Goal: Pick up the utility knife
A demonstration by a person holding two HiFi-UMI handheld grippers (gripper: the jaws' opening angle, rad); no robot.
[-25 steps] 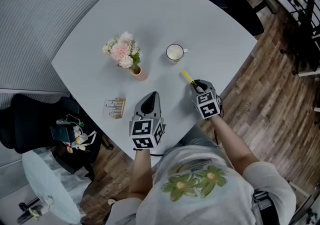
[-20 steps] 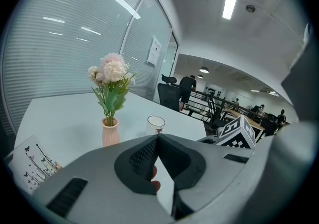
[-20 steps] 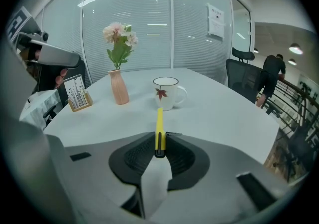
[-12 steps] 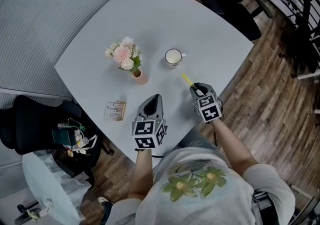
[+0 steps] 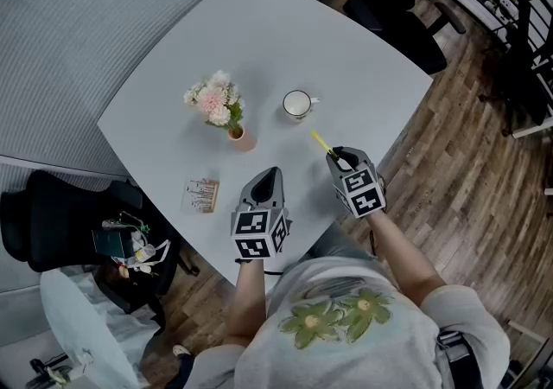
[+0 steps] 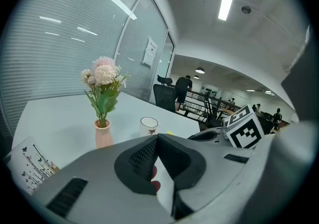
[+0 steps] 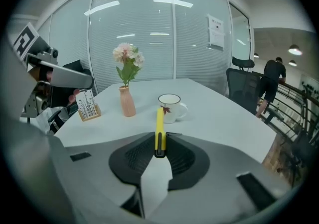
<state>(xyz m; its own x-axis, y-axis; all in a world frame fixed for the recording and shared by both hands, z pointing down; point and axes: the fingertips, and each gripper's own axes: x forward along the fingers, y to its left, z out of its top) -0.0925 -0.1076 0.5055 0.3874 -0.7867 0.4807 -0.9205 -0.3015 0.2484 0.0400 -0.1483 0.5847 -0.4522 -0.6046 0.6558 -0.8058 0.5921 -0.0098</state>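
Observation:
The yellow utility knife sticks out forward from between the pads of my right gripper, which is shut on its rear end. In the head view the knife hangs a little above the white table, near its right edge, pointing toward a white mug. My right gripper tilts downward. To its left, my left gripper hovers over the table's near edge. In the left gripper view its jaws meet at the tip with nothing between them.
A pink vase of flowers stands left of the mug. A small wooden card holder sits near the table's left edge. Dark office chairs stand beyond the far corner. A black chair with clutter is at lower left.
My right gripper has risen with the knife, lifting it off the table. The left gripper has stayed about where it was.

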